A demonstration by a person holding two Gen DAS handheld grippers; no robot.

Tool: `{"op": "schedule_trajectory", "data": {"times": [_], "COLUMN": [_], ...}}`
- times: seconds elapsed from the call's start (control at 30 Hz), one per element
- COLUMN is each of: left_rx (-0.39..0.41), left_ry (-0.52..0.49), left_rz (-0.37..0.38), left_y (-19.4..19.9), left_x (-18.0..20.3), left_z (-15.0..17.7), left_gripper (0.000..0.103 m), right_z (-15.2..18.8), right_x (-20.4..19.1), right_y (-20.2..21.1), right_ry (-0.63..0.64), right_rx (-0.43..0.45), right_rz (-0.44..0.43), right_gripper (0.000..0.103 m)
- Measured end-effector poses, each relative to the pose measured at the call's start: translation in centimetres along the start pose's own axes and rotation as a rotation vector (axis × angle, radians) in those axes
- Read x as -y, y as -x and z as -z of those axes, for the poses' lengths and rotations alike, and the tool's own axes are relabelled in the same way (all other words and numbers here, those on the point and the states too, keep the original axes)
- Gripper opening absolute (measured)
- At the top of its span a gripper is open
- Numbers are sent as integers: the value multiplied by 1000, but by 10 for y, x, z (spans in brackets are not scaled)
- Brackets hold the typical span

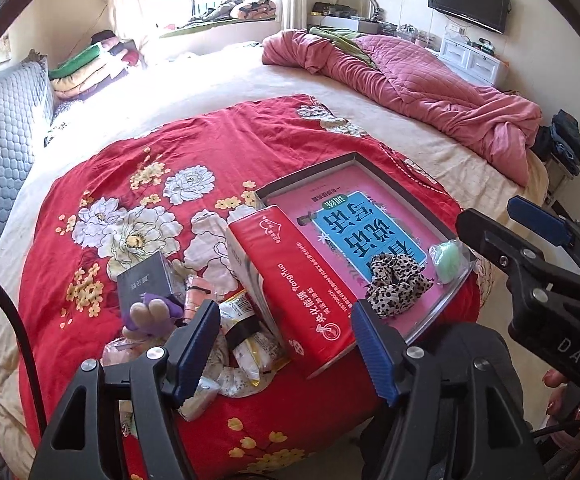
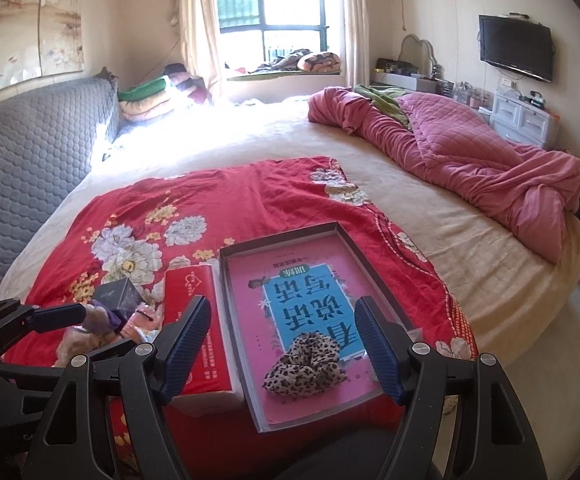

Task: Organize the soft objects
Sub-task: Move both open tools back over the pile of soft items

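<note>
Left gripper [image 1: 285,344]: jaws spread, nothing between the pads. Right gripper [image 2: 283,344]: jaws spread wide, likewise empty. Just ahead of the right jaws, inside the shallow tray [image 2: 290,236]: leopard-print scrunchie [image 2: 304,366], already lying on the pink book cover; pale green soft item [image 1: 448,260] beside it at the tray's near corner. Ahead and left of the left jaws: loose pile with purple plush toy [image 1: 149,312] and small packets [image 1: 245,354], outside the tray. Between pile and tray: red tissue pack [image 1: 294,280], long axis running away from the jaws. Judged nearer to the pile: left hand.
</note>
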State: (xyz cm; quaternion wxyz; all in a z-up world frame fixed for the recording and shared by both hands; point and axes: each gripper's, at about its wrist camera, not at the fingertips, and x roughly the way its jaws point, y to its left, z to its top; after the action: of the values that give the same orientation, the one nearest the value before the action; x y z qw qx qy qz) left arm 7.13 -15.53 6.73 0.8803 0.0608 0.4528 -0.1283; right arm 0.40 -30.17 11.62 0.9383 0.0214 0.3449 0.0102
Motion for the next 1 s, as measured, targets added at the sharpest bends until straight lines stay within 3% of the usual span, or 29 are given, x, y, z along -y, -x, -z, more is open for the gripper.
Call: {"op": "schedule_trajectory", "data": {"times": [0.4, 1.0], "left_rx": [-3, -17], "left_ry": [64, 268], "left_rz": [-44, -162], "left_y": [11, 32], "left_x": [-43, -150], "left_z": [16, 63], "left_gripper": [67, 67], "right_z": [0, 5], "right_x": [-37, -79], "right_y": [3, -4], "right_ry": [85, 168], "right_rx": [-2, -31], "right_rz": [-51, -133], "right_gripper": [76, 76]}}
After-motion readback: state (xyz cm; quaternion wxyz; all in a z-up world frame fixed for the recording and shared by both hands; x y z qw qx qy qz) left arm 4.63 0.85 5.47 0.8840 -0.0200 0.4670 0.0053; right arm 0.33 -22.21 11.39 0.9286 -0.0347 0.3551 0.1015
